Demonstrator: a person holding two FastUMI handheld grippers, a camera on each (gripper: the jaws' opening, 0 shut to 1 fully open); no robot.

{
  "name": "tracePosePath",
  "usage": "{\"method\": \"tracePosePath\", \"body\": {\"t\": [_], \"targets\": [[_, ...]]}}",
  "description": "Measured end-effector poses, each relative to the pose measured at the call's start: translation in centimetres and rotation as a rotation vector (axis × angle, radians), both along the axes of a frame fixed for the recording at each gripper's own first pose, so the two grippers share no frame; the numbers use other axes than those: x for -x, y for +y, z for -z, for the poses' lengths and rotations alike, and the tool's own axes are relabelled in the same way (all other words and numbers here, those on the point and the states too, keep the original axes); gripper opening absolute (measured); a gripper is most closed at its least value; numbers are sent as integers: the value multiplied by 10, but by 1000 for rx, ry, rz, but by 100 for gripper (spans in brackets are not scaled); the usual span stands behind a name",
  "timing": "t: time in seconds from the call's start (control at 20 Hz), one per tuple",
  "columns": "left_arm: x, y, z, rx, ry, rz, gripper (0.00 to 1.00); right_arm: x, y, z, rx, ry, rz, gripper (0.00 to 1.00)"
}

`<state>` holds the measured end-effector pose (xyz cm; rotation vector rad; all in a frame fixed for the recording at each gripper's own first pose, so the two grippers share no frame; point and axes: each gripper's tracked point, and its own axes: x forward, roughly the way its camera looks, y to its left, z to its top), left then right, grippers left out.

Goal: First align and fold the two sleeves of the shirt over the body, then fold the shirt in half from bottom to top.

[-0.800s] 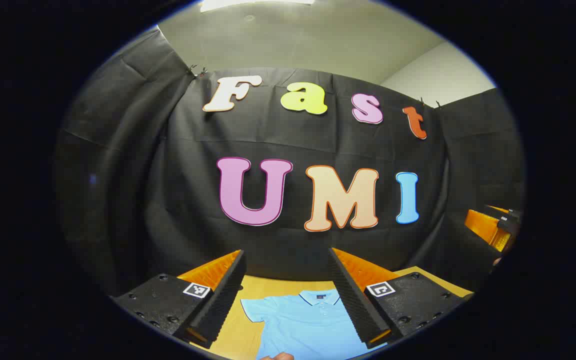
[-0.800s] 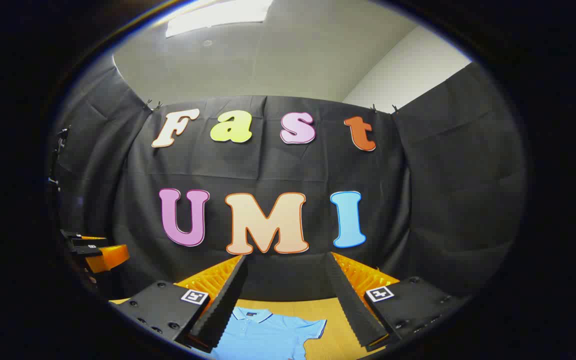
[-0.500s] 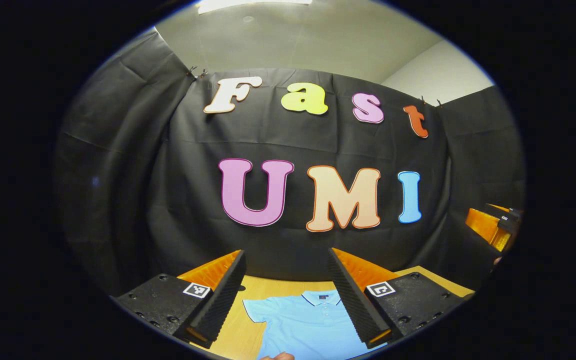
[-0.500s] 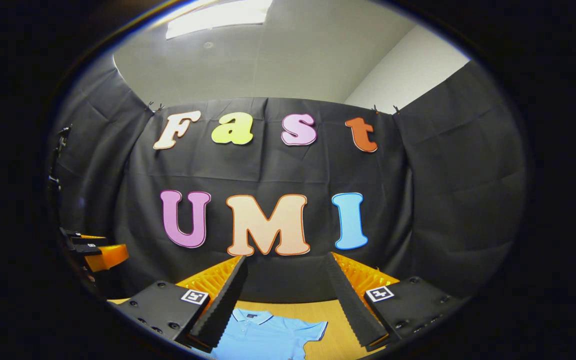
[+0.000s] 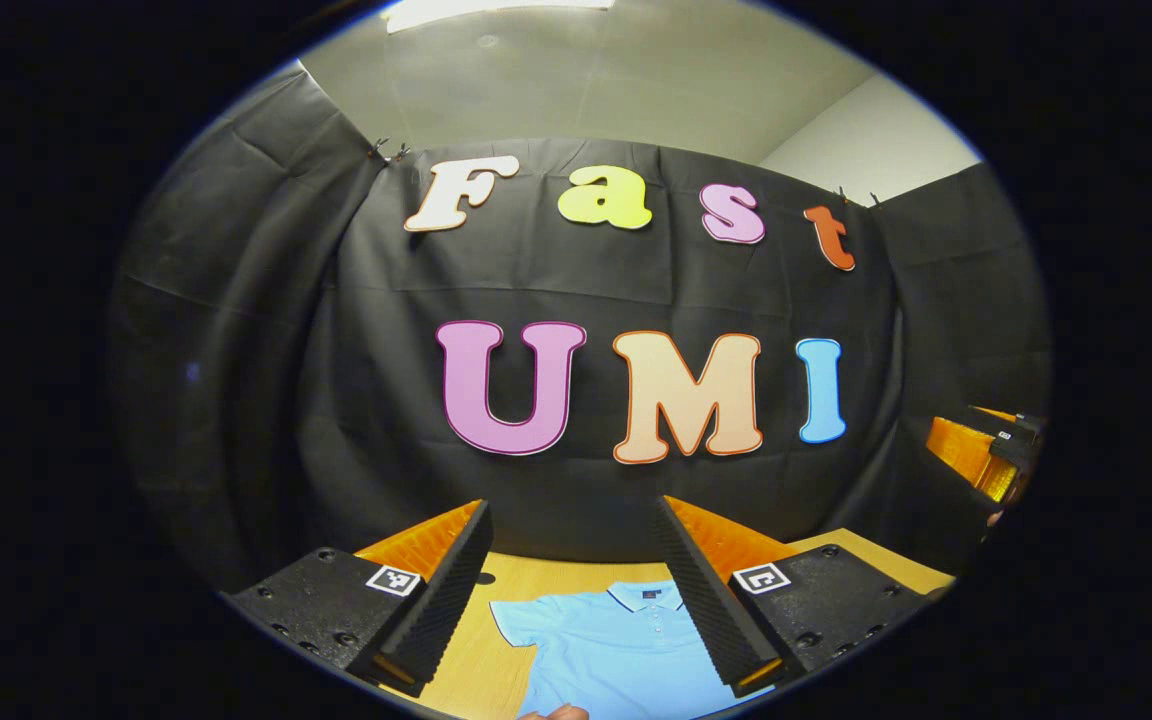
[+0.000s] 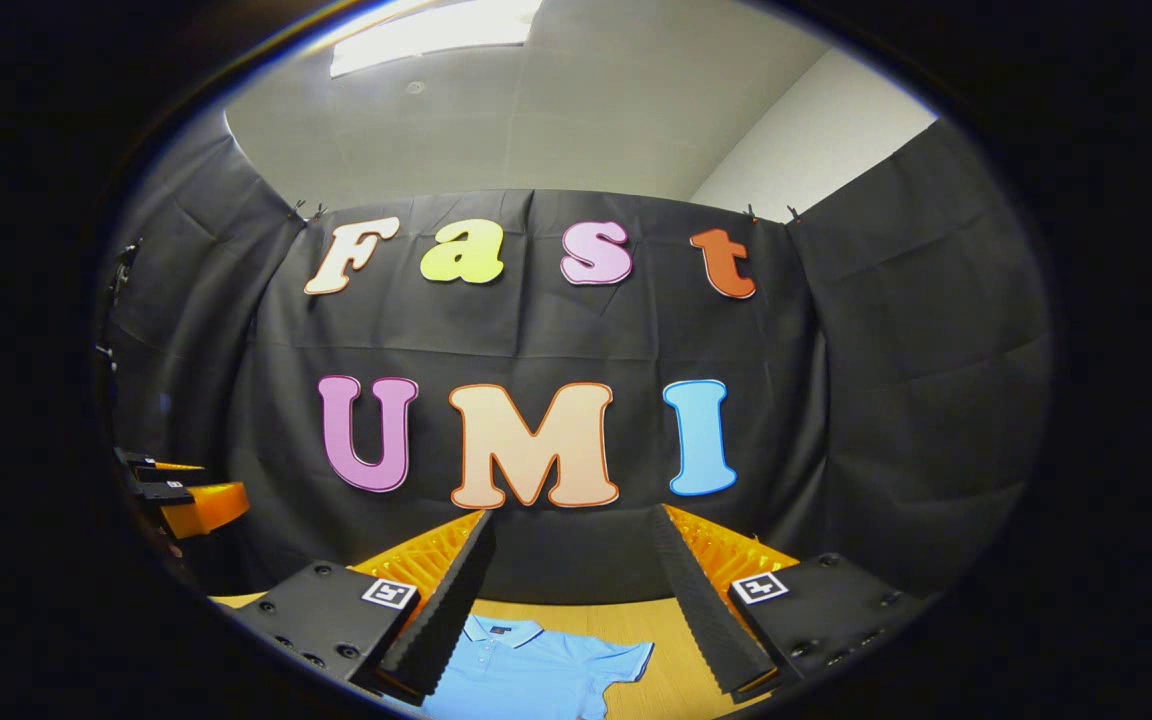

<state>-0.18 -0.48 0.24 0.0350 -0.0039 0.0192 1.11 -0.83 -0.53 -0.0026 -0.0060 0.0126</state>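
The light blue polo shirt (image 5: 616,650) looks like soft, matt knitted cloth with a ribbed collar, and it lies on a smooth, pale wooden table (image 5: 481,660) with a faint sheen. The black booth wall (image 6: 886,400) is matt, creased cloth.

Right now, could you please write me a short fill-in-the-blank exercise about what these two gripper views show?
1. The light blue short-sleeved polo shirt lies flat on the ____ wooden table.
2. The jaws of the left gripper stand ____, with nothing between them.
3. The shirt's sleeves are spread out, so they are not yet ____ over the body.
4. In the right gripper view, the right gripper is held ____ the shirt, not touching it.

Missing words: light brown; open; folded; above
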Motion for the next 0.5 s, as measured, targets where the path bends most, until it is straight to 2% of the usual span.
{"method": "tracePosePath", "body": {"t": [0.35,0.5], "targets": [[-1,-8,3,-13,5,-1,97,-9,-20,12,21,22,13,98],[-5,-11,2,-20,3,-8,97,-19,-34,21,65,37,1,98]]}}
